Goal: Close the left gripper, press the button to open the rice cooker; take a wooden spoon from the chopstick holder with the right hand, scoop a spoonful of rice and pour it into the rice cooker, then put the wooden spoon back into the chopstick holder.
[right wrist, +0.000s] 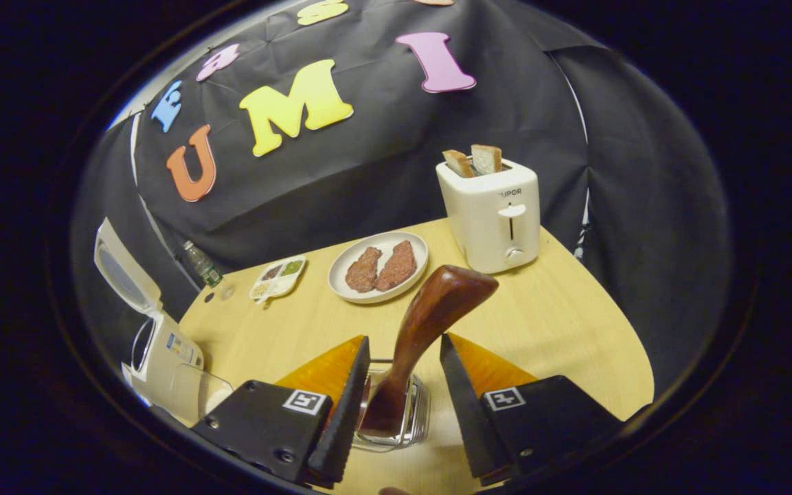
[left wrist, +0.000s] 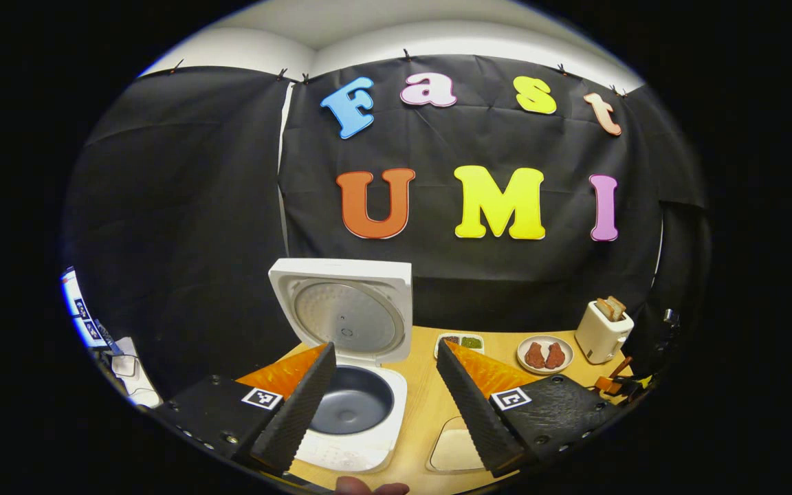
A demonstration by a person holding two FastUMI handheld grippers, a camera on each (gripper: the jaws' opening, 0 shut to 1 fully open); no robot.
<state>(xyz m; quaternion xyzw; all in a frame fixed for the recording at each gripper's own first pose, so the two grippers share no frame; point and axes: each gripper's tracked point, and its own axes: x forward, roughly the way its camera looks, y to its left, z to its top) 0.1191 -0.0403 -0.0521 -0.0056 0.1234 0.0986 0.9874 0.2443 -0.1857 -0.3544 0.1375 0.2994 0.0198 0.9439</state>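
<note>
A: Left gripper view. Nearest: left gripper (left wrist: 383, 385), jaws spread wide, holding nothing. Between and beyond its fingers sits the rice cooker (left wrist: 355, 419), lid (left wrist: 344, 313) upright, dark inner pot bare. A pale shallow container (left wrist: 454, 450) lies just right of the cooker, half hidden behind the gripper's right finger; contents not legible.

B: And further from the cooker?

A: To its right on the desk (left wrist: 427, 399): a small divided dish (left wrist: 461, 342), a plate of meat (left wrist: 544, 354), a toaster (left wrist: 602, 331).

B: Right gripper view?

A: Nearest: right gripper (right wrist: 399, 385), jaws apart, flanking the wooden spoon (right wrist: 430, 323) without touching it. The spoon stands tilted in the glass chopstick holder (right wrist: 418, 412); its bowl end is down inside, not visible. The cooker is far left of the holder, cut off by the edge.

B: Risks?

A: My judgement: the leaning handle may slip on closing, or the light glass holder may tip or lift with the spoon.
</note>
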